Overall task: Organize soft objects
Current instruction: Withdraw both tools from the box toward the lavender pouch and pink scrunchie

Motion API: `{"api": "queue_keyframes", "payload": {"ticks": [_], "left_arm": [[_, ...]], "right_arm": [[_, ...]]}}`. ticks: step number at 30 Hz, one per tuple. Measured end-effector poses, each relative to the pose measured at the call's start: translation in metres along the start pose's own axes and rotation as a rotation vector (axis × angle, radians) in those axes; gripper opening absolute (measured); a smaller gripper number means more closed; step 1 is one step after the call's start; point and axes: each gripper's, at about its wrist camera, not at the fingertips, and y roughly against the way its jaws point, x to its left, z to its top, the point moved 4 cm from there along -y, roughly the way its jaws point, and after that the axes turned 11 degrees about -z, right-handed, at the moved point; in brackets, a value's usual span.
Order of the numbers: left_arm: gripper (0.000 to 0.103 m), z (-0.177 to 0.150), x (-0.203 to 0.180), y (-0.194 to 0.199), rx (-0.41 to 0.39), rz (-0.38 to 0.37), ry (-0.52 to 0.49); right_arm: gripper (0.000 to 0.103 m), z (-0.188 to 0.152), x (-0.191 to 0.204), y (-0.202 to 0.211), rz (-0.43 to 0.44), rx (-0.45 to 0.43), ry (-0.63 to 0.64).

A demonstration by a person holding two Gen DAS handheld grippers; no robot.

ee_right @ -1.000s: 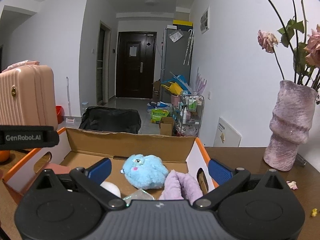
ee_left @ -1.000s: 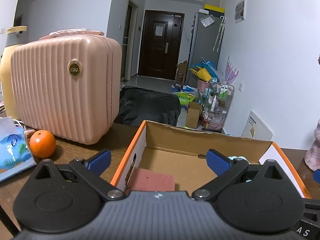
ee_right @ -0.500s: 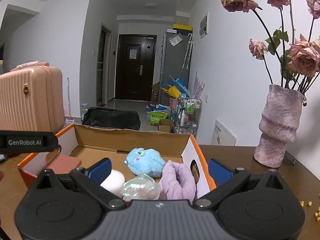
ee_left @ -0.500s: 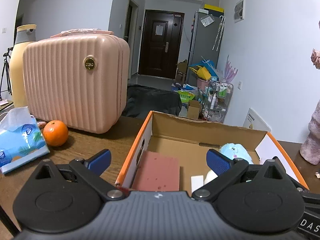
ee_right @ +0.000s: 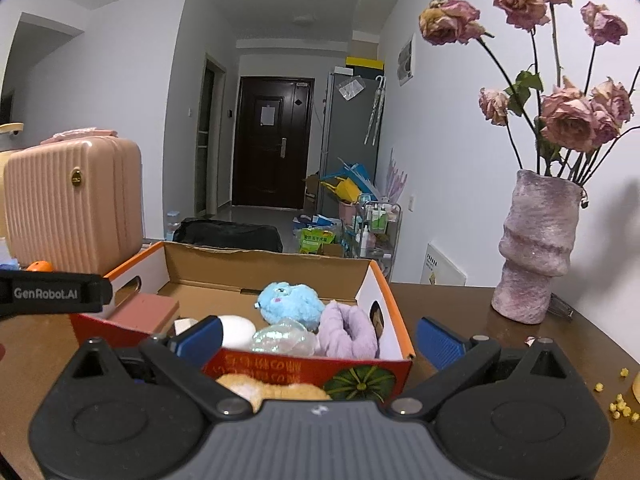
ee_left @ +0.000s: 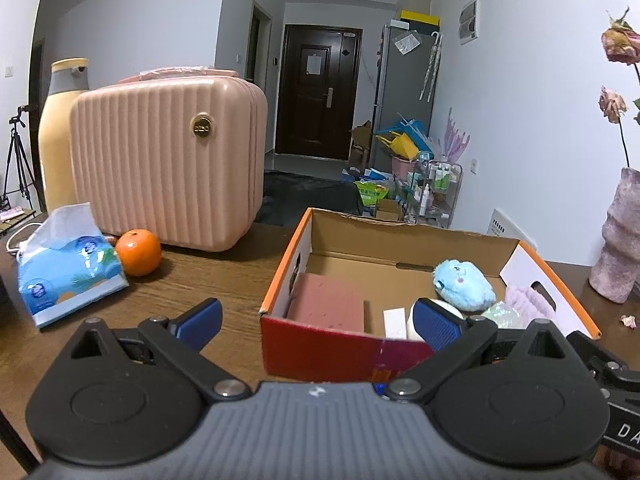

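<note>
An open cardboard box [ee_left: 286, 264] [ee_right: 386, 300] with orange rims stands on the wooden table. It holds a blue plush toy [ee_left: 462, 285] [ee_right: 290, 304], a purple fuzzy item [ee_right: 350, 330], a shiny clear ball [ee_right: 280, 338], a white ball [ee_right: 236, 326] and a pink sponge block [ee_left: 326, 303]. My left gripper [ee_left: 316, 318] is open and empty in front of the box. My right gripper [ee_right: 318, 338] is open and empty before the box's near wall. A tan plush object [ee_right: 274, 392] lies on the table just in front of the box, between my right fingers.
A pink suitcase [ee_left: 172, 160], an orange [ee_left: 139, 253] and a tissue pack [ee_left: 66, 270] sit left of the box. A purple vase [ee_right: 536, 248] with dried roses stands to the right. Yellow crumbs [ee_right: 618, 410] lie at the table's right edge.
Both grippers have pulled back from over the box toward the near side of the table. The box's front wall and the tan plush now show.
</note>
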Motion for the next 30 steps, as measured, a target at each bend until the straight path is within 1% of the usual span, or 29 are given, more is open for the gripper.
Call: {"api": "queue_keyframes", "payload": {"ticks": [6, 17, 30], "left_arm": [[0.103, -0.011, 0.002, 0.021, 0.002, 0.006, -0.007], [0.103, -0.035, -0.002, 0.054, 0.034, 0.0, -0.029], [0.103, -0.066, -0.015, 0.091, 0.066, -0.024, -0.07]], "right_arm": [[0.103, -0.008, -0.006, 0.022, 0.006, -0.014, 0.018], [0.103, -0.028, -0.02, 0.06, 0.004, -0.035, 0.063], [0.103, -0.057, -0.039, 0.094, 0.02, 0.0, 0.076]]}}
